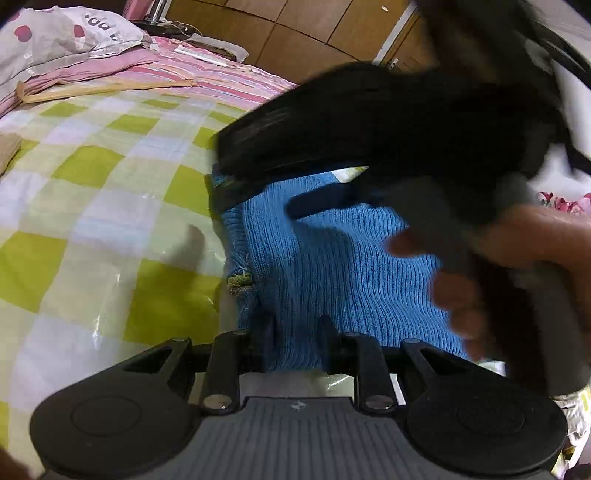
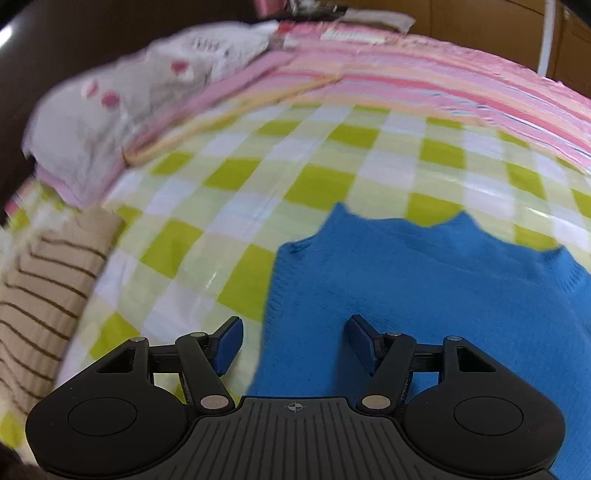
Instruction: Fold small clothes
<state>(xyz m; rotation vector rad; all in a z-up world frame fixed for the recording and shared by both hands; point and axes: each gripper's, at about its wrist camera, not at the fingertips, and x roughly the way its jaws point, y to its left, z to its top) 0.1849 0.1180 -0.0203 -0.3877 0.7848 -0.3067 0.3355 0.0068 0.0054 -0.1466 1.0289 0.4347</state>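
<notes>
Lying flat on the bed, the blue knit sweater spreads over a green-and-white checked sheet whose glossy creases catch the light. Its ribbed knit runs in fine vertical lines, and in the left wrist view a small olive-green patch marks its left edge. Beyond the checks lies a pink striped blanket, with a white pillow with red spots at the bed's far corner and a pale wooden hanger resting near it. A beige garment with brown stripes sits at the bed's left side, well apart from the sweater. Brown wooden cabinet doors close the room behind. The left claw has its fingers drawn close together on the sweater's near hem, pinching it. The right claw hangs with fingers spread wide, holding nothing, over the sweater's left edge; in the left view it appears as a blurred black shape held by the right hand.
</notes>
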